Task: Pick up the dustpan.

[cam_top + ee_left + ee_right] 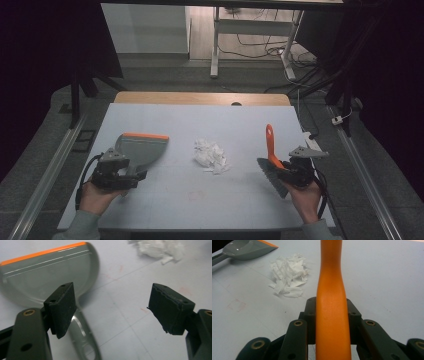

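Left gripper (112, 312) spread wide over grey dustpan (47, 275) handle, right gripper (332, 315) clamped on orange brush (332, 302) (paper scraps (211, 155) between)

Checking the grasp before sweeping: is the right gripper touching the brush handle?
Touching. In the right gripper view, the right gripper has both jaws pressed against the orange brush handle.

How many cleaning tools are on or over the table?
2. A grey dustpan lies at the left, by the open left gripper. An orange-handled brush is held in the right gripper.
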Action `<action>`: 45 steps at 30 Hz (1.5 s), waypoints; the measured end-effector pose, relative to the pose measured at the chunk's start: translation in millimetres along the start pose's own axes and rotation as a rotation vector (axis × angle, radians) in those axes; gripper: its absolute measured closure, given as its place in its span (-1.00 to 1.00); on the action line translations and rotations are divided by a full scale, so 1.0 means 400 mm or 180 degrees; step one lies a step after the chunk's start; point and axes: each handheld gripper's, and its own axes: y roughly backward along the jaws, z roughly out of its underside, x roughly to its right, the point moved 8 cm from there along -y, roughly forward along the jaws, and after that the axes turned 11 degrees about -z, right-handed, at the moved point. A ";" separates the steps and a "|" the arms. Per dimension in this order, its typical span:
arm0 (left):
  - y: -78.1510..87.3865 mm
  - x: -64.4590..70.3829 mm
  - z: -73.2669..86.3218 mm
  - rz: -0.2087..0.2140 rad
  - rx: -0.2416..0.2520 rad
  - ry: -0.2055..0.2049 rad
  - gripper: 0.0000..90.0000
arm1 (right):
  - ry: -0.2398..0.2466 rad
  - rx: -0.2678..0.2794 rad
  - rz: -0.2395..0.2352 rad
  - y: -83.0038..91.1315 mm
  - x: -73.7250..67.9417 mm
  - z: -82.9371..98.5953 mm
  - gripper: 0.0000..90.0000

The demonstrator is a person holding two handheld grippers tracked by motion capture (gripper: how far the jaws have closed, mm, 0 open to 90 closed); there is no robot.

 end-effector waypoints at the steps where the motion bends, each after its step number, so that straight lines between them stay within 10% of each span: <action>1: -0.001 -0.008 -0.001 -0.0036 -0.0041 0.0030 -0.51 | -0.0002 -0.0002 0.0003 0.000 0.000 0.000 0.56; 24: -0.130 -0.046 0.074 -0.0443 -0.0763 0.0169 -0.58 | -0.0003 -0.0025 0.0005 -0.005 -0.004 0.003 0.56; 45: -0.175 -0.065 0.080 -0.0610 -0.0713 0.0278 -0.28 | -0.0014 -0.0025 0.0014 -0.006 -0.001 0.004 0.56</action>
